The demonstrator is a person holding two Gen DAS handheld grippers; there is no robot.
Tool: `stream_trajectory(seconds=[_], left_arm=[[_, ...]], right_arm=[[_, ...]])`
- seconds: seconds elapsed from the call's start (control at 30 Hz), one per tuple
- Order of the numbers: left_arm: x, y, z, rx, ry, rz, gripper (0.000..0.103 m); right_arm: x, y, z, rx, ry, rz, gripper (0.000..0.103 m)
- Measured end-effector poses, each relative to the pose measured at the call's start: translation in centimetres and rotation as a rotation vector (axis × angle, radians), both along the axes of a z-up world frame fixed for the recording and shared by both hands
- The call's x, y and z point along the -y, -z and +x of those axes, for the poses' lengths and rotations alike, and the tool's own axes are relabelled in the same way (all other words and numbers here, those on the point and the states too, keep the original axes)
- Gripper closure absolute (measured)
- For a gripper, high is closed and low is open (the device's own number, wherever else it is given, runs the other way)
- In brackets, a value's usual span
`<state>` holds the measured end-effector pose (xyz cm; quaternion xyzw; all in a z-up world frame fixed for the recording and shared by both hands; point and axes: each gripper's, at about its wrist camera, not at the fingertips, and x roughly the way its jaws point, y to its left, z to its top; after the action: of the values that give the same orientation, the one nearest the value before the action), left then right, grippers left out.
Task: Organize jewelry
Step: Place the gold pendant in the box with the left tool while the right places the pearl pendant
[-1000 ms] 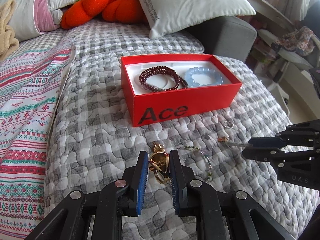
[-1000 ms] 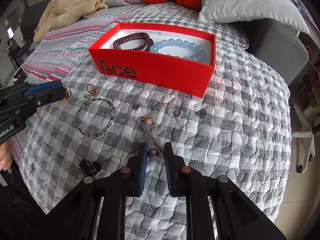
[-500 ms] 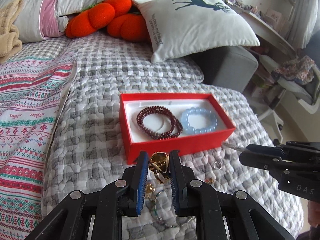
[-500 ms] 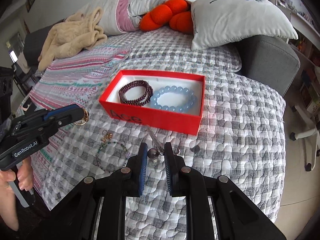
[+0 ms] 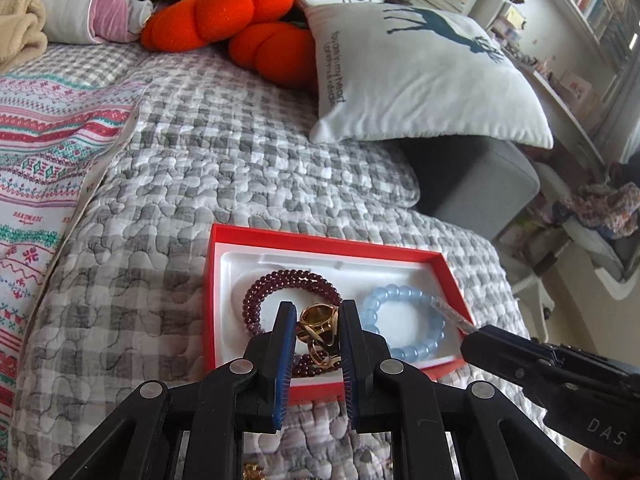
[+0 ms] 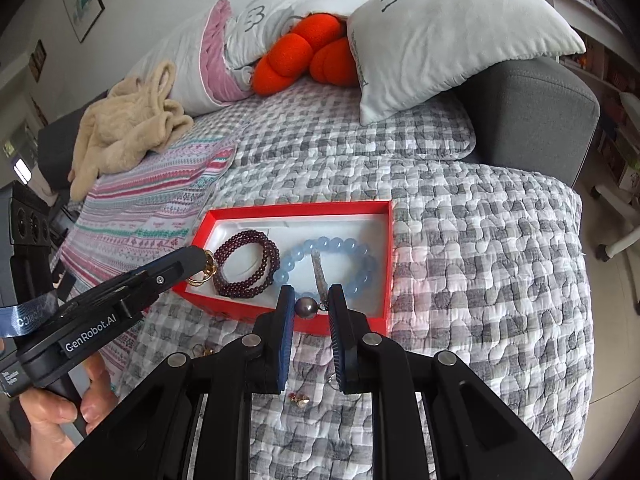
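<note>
An open red box (image 5: pixel 328 242) with a white lining lies on the grey checked quilt. It holds a dark red bead bracelet (image 5: pixel 256 300) and a pale blue bead bracelet (image 5: pixel 434 330). My left gripper (image 5: pixel 316 308) hangs over the box's near side, shut on a gold jewelry piece (image 5: pixel 318 322). My right gripper (image 6: pixel 310 292) is shut on a hairpin with a dark pearl (image 6: pixel 307 306); its clear stick (image 6: pixel 319 272) points over the blue bracelet (image 6: pixel 360 254). The right wrist view shows the left gripper (image 6: pixel 196 258) at the box's (image 6: pixel 296 210) left corner. The right gripper (image 5: pixel 470 334) sits by the box's right end.
Small loose pieces lie on the quilt in front of the box: gold earrings (image 6: pixel 202 348) and a red-gold stud (image 6: pixel 299 398). Pillows (image 5: pixel 420 76), an orange plush (image 5: pixel 224 12) and a beige blanket (image 6: pixel 128 132) lie behind. A striped cover (image 5: pixel 44 152) is left; the bed edge drops right.
Both grippers have lifted off the quilt and moved forward to the red box, carrying the gold piece and the pearl hairpin with them. The box now fills the lower middle of both views.
</note>
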<state>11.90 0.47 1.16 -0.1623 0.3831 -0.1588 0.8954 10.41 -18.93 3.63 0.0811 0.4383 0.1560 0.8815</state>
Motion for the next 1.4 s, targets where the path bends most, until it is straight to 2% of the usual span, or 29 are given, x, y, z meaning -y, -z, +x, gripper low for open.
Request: stream_trajectory(seconds=[0.3,0.47,0.57,0.87,1.1,1.13,1.17,1.2,1.27,1.4], left_arm=[[1.1,1.3,1.5,-0.017,-0.031,0.006,0.087],[1.0,1.0,1.3,-0.022,-0.034,0.019,0.075],[0.8,0.4,0.8,-0.012,-0.033,0.032,0.072],[0.1,-0.9,-1.6,0.007,-0.027,0.154,0.063],[-1.3,-0.5,-2.6,-0.02,-0.044,0.198,0.058],[-1.4,-0.5,-2.7,-0.022,-0.045,0.203,0.054],[-1.6,-0.4,-2.8,-0.023,-0.046,0.207,0.051],[-1.7,-0.4,-2.9,-0.023,-0.047,0.211,0.05],[-1.8,-0.4,-3.1,-0.026,-0.045,0.219,0.045],[-2.0,-0.4,-3.5,-0.036,-0.036,0.234,0.04]], right_arm=[[0.7,1.5,1.1,-0.031,0.018,0.021,0.085],[1.3,1.9,1.4,-0.038,0.024,0.026,0.085],[1.3,2.0,1.4,-0.038,0.022,0.031,0.085],[0.5,1.8,1.8,-0.034,0.017,0.027,0.085],[-0.1,1.8,2.6,-0.034,0.02,0.033,0.084],[-0.2,1.7,2.7,-0.035,0.02,0.039,0.083],[-0.2,1.6,2.8,-0.035,0.02,0.041,0.077],[-0.2,1.5,2.7,-0.032,0.019,0.039,0.065],[-0.3,1.1,2.4,-0.019,0.014,0.033,0.053],[0.0,0.2,1.6,-0.005,0.008,0.029,0.053]])
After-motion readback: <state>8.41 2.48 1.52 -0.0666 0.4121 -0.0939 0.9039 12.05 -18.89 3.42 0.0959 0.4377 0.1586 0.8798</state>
